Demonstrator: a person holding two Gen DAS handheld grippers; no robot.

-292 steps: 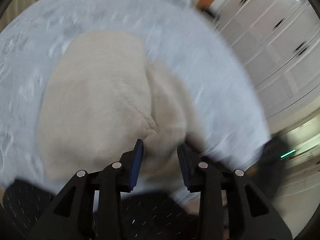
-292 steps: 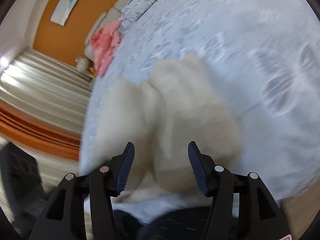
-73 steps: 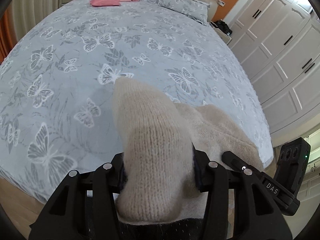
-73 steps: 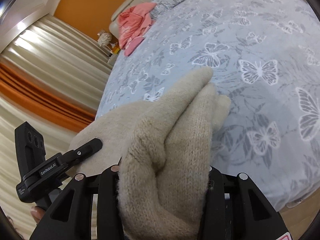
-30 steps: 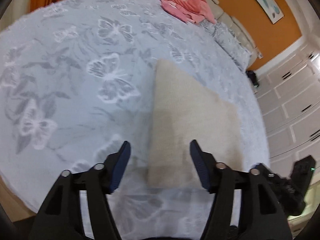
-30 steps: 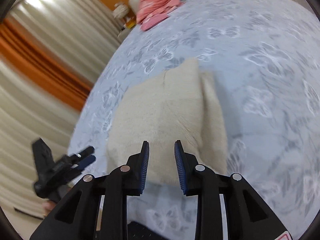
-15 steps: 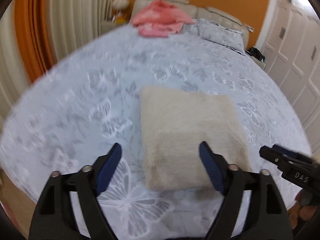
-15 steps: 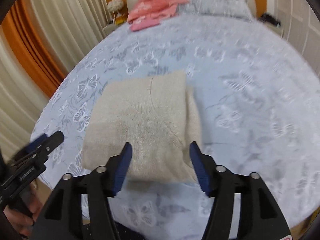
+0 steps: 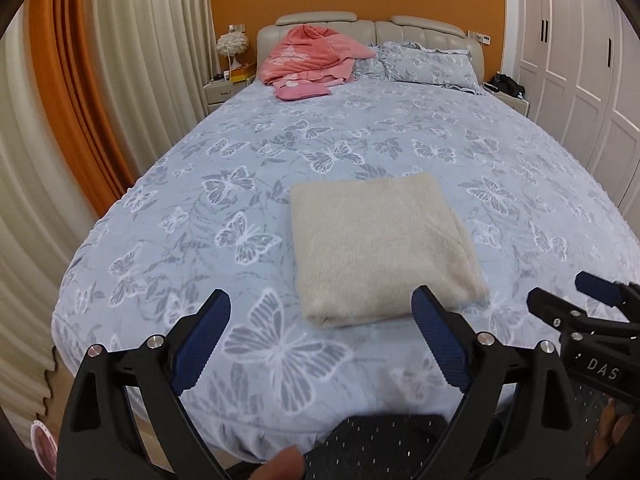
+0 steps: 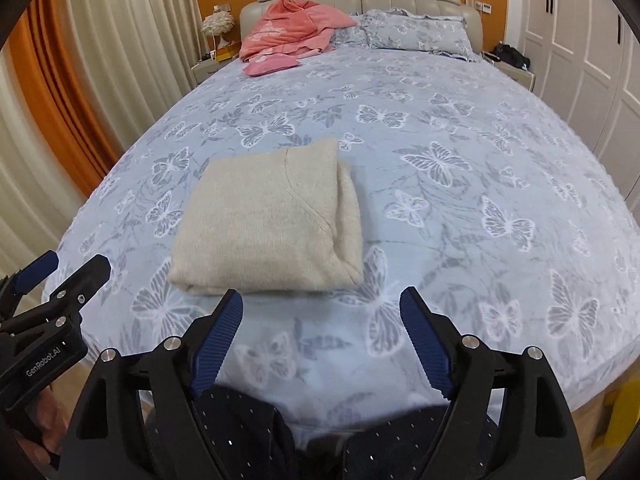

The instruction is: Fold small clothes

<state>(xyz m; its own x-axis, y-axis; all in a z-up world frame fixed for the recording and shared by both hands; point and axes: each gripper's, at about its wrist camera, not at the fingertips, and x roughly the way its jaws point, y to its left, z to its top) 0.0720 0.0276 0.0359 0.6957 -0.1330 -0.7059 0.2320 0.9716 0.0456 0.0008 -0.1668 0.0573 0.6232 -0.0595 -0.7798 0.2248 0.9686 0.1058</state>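
1. The bed (image 9: 400,128), under a butterfly-print cover, fills both views; pink clothes (image 9: 308,56) lie heaped at the headboard, well apart from the work.
2. The folded cream sweater (image 9: 376,248) lies flat near the foot edge, its long axis running toward the headboard.
3. The left gripper (image 9: 320,340) and right gripper (image 10: 320,332) have just been opening; both hang spread and empty, short of the near hem (neither looks clearly nearer).
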